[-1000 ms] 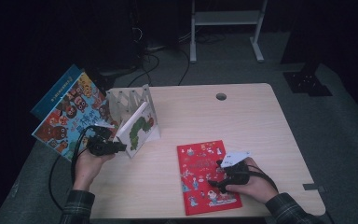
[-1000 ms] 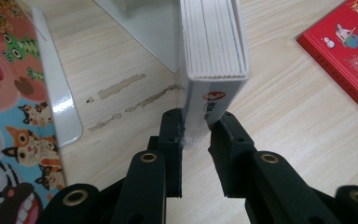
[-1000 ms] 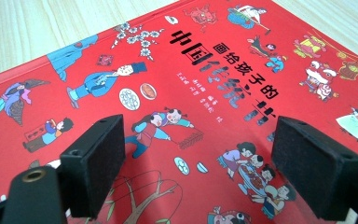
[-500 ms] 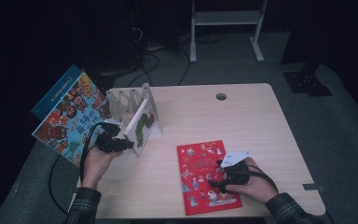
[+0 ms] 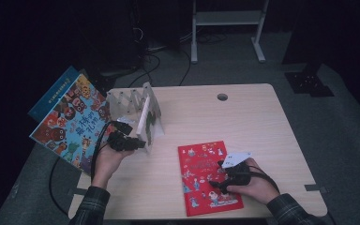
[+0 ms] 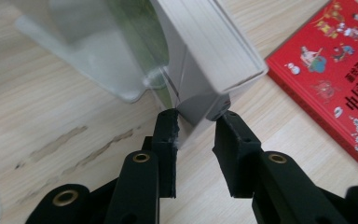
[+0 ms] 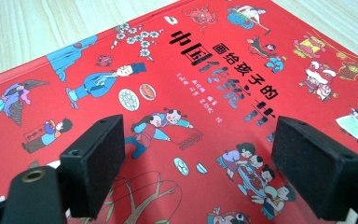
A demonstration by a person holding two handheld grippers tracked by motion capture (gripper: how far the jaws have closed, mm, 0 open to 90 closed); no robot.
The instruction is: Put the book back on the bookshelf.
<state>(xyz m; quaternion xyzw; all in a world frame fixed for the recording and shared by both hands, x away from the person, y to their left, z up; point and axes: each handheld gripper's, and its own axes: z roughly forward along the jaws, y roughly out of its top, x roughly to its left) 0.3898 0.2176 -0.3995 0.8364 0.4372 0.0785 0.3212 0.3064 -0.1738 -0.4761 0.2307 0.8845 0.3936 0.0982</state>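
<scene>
White book (image 6: pixel 205 51) standing in the clear rack, its lower corner between the left fingers.

The book stands on edge in the end slot of the clear rack (image 5: pixel 131 101) at the left of the table (image 5: pixel 272 122), leaning, with its long axis running up and away from the left gripper (image 6: pixel 196 126) and its near bottom corner right at the fingertips. Those fingers (image 6: pixel 168 135) have just been opening: they now flank the corner with a slight gap on the right side, so they look to be letting go rather than pinching. The right gripper (image 7: pixel 196 154) hovers low over the red book (image 5: pixel 208 176) lying flat near the front edge, fingers spread wide and holding nothing. The left hand (image 5: pixel 105 159) is the nearer one to the rack, well apart from the right.
</scene>
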